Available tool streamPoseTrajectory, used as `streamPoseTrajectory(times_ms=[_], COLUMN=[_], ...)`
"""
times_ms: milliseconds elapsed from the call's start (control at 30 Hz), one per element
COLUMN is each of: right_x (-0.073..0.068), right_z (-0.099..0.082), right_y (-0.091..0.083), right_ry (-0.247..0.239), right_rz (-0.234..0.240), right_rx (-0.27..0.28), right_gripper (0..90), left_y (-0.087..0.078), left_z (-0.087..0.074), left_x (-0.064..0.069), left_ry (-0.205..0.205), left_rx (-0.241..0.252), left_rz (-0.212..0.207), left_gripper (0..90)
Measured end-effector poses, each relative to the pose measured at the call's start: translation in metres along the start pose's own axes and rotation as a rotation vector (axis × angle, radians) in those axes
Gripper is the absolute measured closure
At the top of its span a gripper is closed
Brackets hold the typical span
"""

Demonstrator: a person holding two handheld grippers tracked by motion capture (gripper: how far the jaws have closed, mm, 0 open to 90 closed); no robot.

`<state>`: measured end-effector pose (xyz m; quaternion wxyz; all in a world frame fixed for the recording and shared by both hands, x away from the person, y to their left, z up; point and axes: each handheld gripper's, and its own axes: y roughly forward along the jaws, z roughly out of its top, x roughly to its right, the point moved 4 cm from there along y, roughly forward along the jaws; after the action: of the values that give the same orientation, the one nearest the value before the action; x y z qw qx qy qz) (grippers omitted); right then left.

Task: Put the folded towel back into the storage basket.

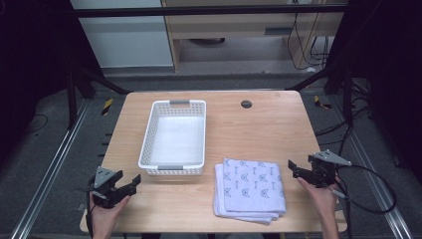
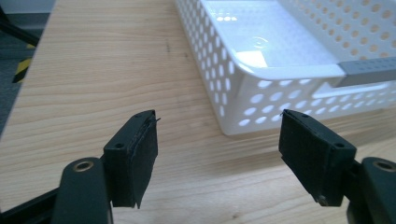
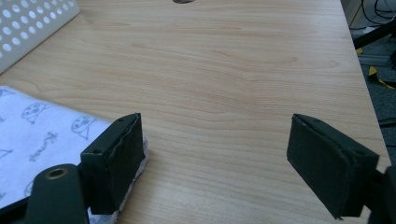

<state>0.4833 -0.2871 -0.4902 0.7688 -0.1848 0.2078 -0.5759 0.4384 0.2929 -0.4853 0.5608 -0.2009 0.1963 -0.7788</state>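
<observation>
Seen from the high view, a light wooden table (image 1: 239, 134) holds a white perforated basket (image 1: 174, 137) left of centre, its long sides running near to far, with grey handles at both short ends. Just right of the basket's near corner, close to the table's near edge, lies a folded pale cloth (image 1: 250, 189) printed with small dark figures. A small dark round disc (image 1: 246, 104) sits in the tabletop toward the far side. The left gripper (image 1: 128, 181), held in a hand at the near left corner, has its jaws apart and holds nothing. The right gripper (image 1: 296, 168), held at the near right edge just beside the cloth, also has its jaws apart. In the left gripper view, the left gripper (image 2: 219, 144) hangs over bare wood with both black jaws spread wide, and the basket (image 2: 261, 84) stands just beyond them to the right. In the right gripper view, the right gripper (image 3: 215, 154) is spread wide above the table, and its left jaw seems to overlap the cloth's (image 3: 42, 135) edge, though contact is unclear.
</observation>
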Motion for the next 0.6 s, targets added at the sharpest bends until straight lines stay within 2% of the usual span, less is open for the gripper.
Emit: streamPoseTrajectory(times_ms=[133,400,533,600], right_x=[-0.003,-0.012,-0.015,-0.017], right_z=[0.002,0.008,0.010,0.013], right_y=[-0.003,-0.006,-0.008,-0.010], right_ry=[-0.023,-0.046,-0.043,-0.052], right_rz=[0.004,0.036,0.059,0.068], right_rx=[0.007,-0.001,-0.001,-0.004], right_gripper=[20.3,21.3,21.3,21.3], left_y=[-0.002,-0.005,-0.005,-0.005], left_z=[0.001,0.003,0.004,0.005], left_x=[0.009,0.025,0.032,0.039], left_ry=[0.006,0.030,0.041,0.055], left_rx=[-0.004,0.003,0.000,-0.005], left_rz=[-0.028,-0.074,-0.091,-0.113], left_gripper=[28.5,29.2,29.6,29.8])
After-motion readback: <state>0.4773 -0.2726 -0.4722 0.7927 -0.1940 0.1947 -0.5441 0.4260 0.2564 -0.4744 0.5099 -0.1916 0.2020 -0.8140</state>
